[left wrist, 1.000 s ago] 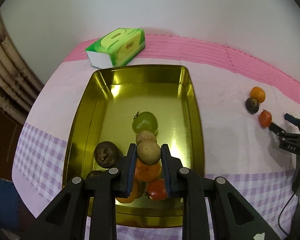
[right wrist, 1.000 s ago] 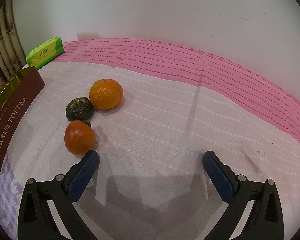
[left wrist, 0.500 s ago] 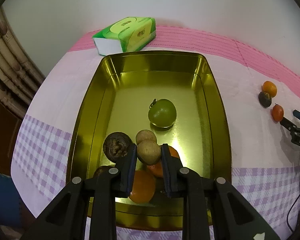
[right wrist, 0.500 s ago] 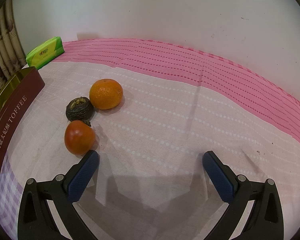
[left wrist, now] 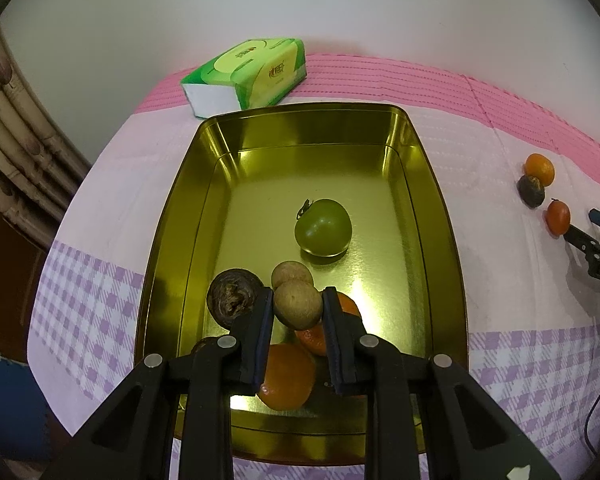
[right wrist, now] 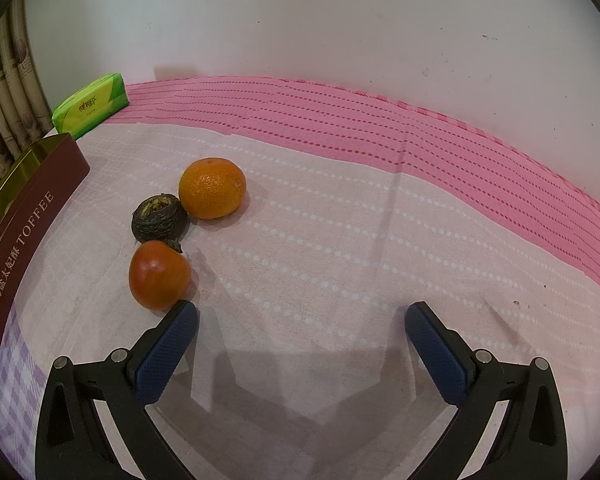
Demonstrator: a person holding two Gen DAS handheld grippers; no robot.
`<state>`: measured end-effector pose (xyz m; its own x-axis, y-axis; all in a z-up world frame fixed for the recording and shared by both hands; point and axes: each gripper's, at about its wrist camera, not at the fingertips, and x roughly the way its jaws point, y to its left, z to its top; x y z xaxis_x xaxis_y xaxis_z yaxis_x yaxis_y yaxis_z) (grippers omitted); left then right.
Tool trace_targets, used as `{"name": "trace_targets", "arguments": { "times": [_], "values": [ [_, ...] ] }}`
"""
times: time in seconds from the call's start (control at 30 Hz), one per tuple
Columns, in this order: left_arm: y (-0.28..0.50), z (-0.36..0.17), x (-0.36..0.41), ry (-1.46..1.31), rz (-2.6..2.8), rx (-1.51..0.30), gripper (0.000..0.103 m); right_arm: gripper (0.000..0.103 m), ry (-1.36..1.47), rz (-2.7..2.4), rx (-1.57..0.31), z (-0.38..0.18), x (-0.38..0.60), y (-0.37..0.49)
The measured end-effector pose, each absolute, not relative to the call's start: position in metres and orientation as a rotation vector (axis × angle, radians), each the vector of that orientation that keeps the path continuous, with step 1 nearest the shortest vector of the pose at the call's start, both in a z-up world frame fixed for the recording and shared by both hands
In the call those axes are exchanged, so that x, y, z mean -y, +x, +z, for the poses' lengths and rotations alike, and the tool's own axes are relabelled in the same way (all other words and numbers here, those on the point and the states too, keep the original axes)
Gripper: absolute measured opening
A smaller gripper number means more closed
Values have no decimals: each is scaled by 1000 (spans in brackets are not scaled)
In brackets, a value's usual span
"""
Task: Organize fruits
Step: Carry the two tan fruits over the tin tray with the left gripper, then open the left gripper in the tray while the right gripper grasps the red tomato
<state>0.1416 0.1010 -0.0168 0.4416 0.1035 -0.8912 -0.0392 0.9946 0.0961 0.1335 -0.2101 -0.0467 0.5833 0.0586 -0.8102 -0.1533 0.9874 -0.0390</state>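
My left gripper is shut on a small round tan fruit, held over the near part of the gold tin tray. In the tray lie a green tomato, a second tan fruit, a dark wrinkled fruit and oranges under the fingers. My right gripper stands open over the cloth with nothing between its fingers. Just left of its left finger sit a red tomato, a dark wrinkled fruit and an orange mandarin.
A green tissue pack lies behind the tray by the wall. The tray's dark red side reads TOFFEE in the right wrist view. A pink band of cloth runs along the white wall. Bamboo furniture stands at the left.
The left gripper has carried the tan fruit a little further over the tray, so more of the tray and the green tomato show ahead. The right gripper has not moved.
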Motion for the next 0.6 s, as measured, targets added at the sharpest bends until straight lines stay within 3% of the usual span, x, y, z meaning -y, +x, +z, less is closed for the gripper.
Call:
{"name": "trace_targets", "arguments": {
  "times": [0.6],
  "values": [
    [148,-19,-99,72,103,-1106,22,103,-63,41,-990,-45,193,104]
  ]
}}
